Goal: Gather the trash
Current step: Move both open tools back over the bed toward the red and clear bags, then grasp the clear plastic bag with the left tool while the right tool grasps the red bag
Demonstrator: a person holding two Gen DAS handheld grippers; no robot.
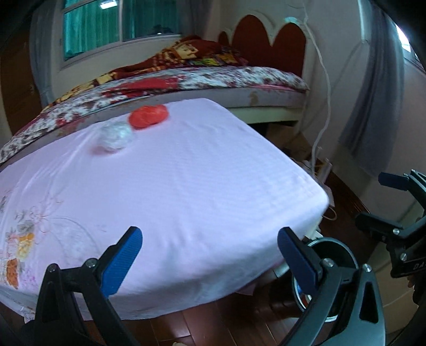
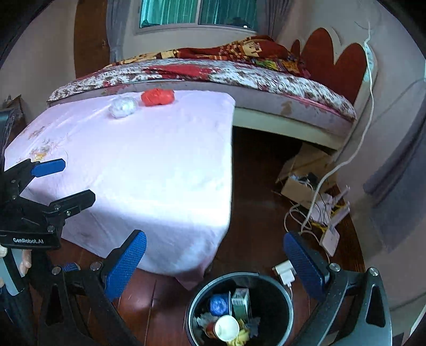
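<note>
Both blue-padded tools, left tool (image 1: 209, 252) and right tool (image 2: 214, 262), are hanging wide open and empty above the round black trash bin (image 2: 286, 295), seemingly readying for the crumpled red plastic wad (image 2: 157, 97) on the pink-clothed tabletop (image 2: 149, 165).

I see a floral-quilted bed (image 2: 266, 77) with red headboard (image 2: 335, 61), cardboard box (image 2: 298, 183), possibly a router (image 2: 330, 239), teal-curtained window (image 2: 197, 12).
</note>
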